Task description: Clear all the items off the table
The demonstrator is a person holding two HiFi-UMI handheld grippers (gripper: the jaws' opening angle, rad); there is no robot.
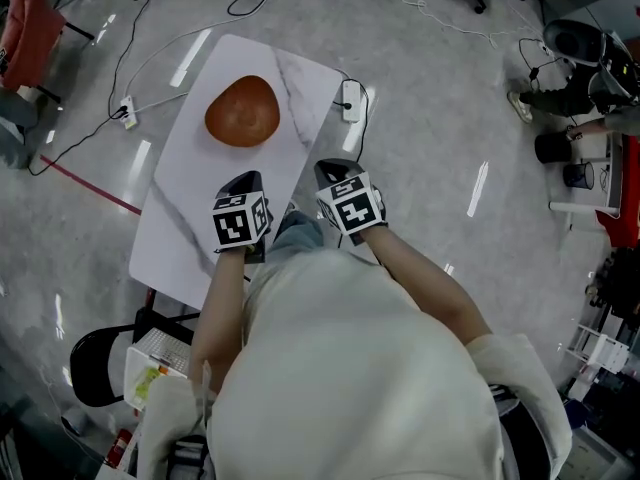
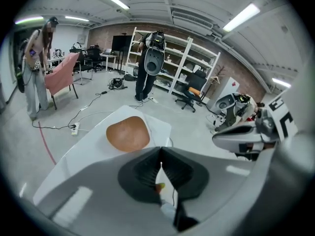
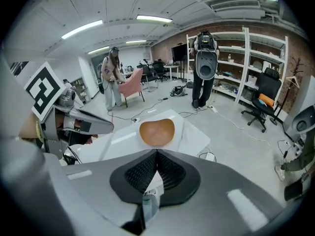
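Hovering closed and empty, left hand-held gripper [image 1: 243,180] over the surface [image 1: 185,223] edge, right hand-held gripper [image 1: 338,168] just beyond it, brown plate [image 1: 242,110] toward far end

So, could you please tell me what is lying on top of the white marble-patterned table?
Only a rounded orange-brown item lies on the table, on its far half. Part of the near edge is hidden by the left gripper.

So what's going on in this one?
A person stands at the near end of a white table with a gripper in each hand. The left gripper and the right gripper both have their jaws shut with nothing in them, and are held at the table's near end. The one item seen on the table, a brown rounded dish, sits toward the far end, untouched.
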